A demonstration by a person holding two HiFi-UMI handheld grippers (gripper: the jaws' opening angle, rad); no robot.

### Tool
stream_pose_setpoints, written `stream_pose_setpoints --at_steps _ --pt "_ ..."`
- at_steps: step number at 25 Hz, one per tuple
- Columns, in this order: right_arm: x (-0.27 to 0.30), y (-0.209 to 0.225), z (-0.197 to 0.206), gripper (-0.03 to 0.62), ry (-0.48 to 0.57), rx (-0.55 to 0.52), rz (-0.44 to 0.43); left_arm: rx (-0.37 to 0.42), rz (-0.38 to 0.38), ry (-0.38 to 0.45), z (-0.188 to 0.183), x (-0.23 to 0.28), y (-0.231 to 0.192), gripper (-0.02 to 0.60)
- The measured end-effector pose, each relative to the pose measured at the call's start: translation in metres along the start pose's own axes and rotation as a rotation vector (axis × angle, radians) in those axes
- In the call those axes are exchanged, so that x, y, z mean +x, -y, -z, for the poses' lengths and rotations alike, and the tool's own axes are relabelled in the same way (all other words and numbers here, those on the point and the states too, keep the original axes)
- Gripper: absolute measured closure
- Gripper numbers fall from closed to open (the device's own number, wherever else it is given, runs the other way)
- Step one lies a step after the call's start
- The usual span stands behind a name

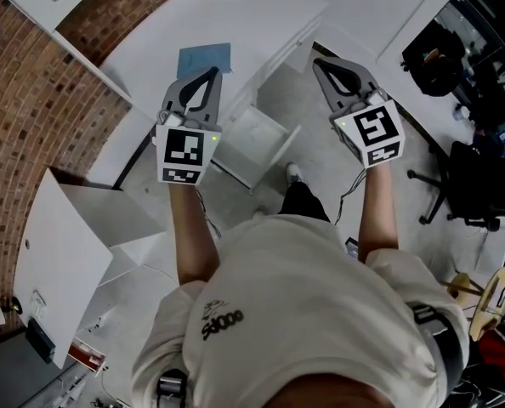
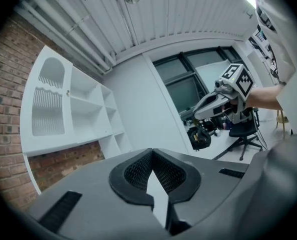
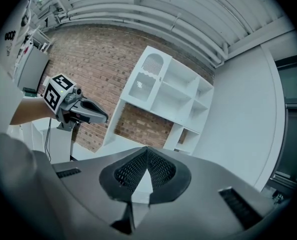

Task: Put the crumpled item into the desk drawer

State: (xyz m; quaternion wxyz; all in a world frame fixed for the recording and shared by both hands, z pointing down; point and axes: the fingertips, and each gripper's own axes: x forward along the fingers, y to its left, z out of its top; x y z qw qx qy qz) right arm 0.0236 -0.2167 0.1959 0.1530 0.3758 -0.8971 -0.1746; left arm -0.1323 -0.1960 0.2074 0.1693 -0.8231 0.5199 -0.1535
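Head view: a person in a white T-shirt [image 1: 303,313] holds 2 claws out over a white desk [image 1: 261,15]. The left claw [image 1: 212,71] and the right claw [image 1: 320,61] sit level and well apart, pointing away from the body, each clenched on nothing. A blue item [image 1: 205,60] (too small here to tell whether it is crumpled) lies on the desk just beyond the left claw's tips, touched by neither claw. Between the claws, below the desk's edge, a white box-shaped unit [image 1: 254,143] juts out; whether it is the drawer cannot be told. A brick wall [image 1: 31,100] runs along the left, and a black office chair [image 1: 469,185] stands at the right.

Left gripper view: the jaws meet at their tips with nothing between them. Beyond them rise a white shelf unit [image 2: 68,109] against brick and dark windows [image 2: 188,79], with the right claw held up on a bare forearm [image 2: 263,96].

Right gripper view: the jaws are pressed together, empty. The left claw shows at the left, in front of the brick wall and the white shelf unit.
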Motion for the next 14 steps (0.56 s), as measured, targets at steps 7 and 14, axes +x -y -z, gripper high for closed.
stream_pose_setpoints --at_steps 7,14 --pt "-0.003 0.004 0.006 0.588 -0.015 -0.003 0.012 0.001 0.0 -0.011 0.004 -0.001 0.002 0.568" --pt "-0.002 0.002 0.015 0.588 -0.032 0.007 0.007 -0.048 -0.005 -0.04 0.016 0.002 0.002 0.568"
